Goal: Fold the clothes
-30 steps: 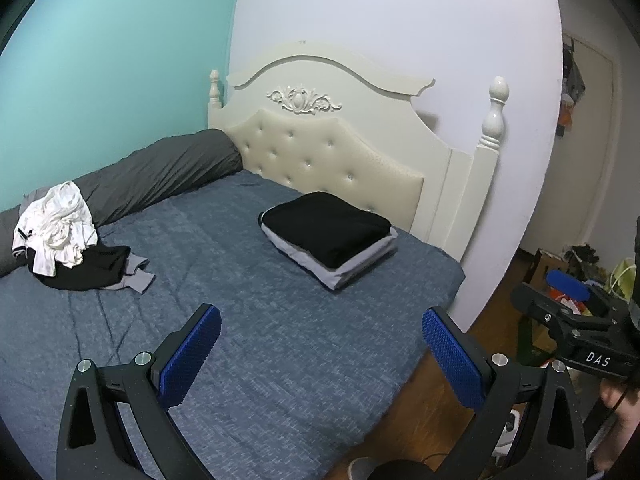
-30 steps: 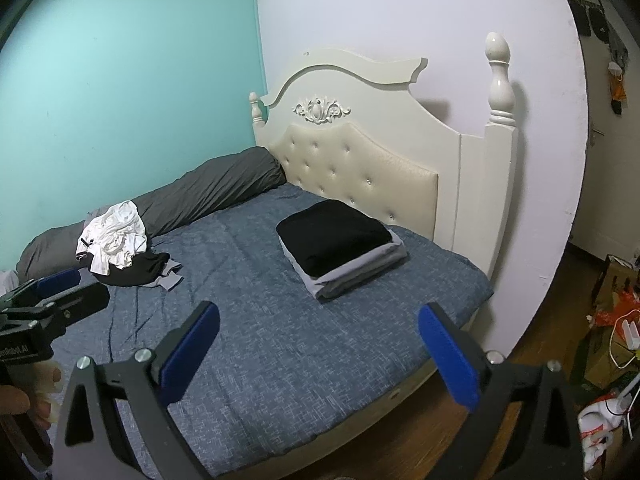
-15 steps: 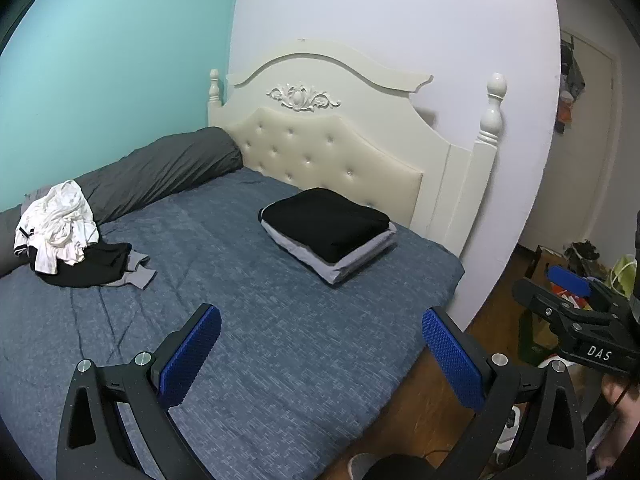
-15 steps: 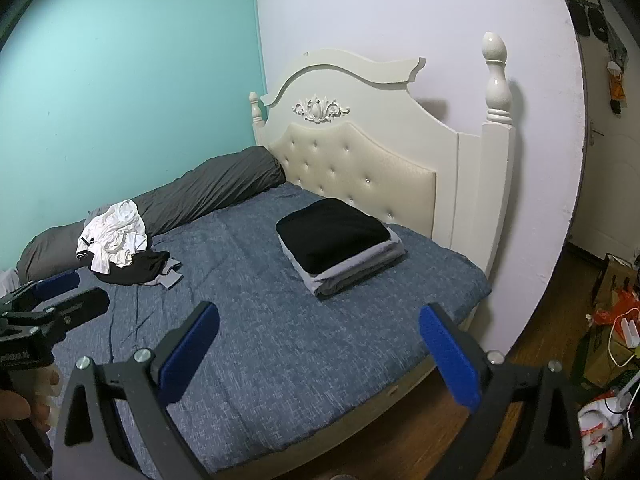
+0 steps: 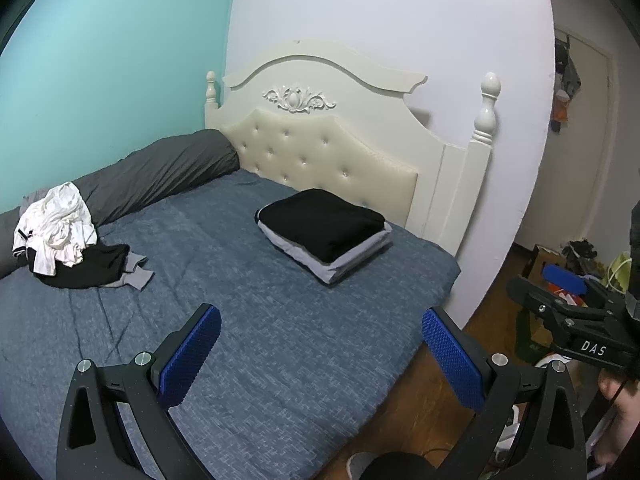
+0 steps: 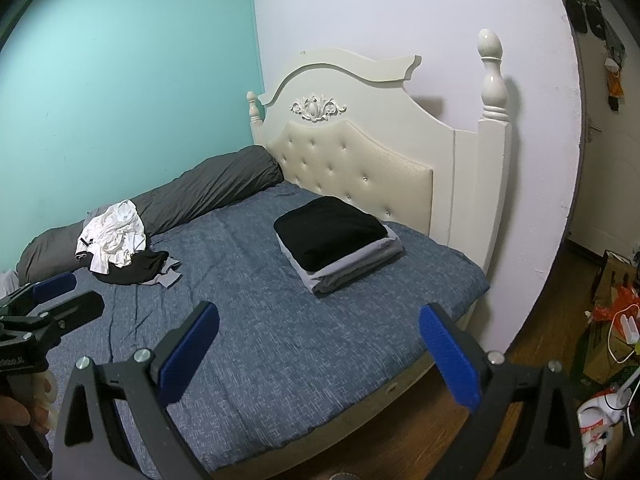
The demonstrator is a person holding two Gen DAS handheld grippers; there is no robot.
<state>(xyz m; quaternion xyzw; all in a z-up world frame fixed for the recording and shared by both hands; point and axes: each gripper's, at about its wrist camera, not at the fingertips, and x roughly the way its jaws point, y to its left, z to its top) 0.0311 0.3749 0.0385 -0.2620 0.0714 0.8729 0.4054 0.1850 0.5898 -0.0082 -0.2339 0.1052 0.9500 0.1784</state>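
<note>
Left wrist: both claws spread, empty — unfolded clothes pile [image 5: 68, 240] far left, well apart.

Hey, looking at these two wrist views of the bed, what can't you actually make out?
- Unfolded pile: left wrist view; the white garment covers the black one, so the number of pieces is unclear.
- Folded stack: the black top layer hides what lies between it and the grey.
- Items hanging by the door: too small and warped at the lens edge.
- Floor clutter: cut off at the right edge.
</note>
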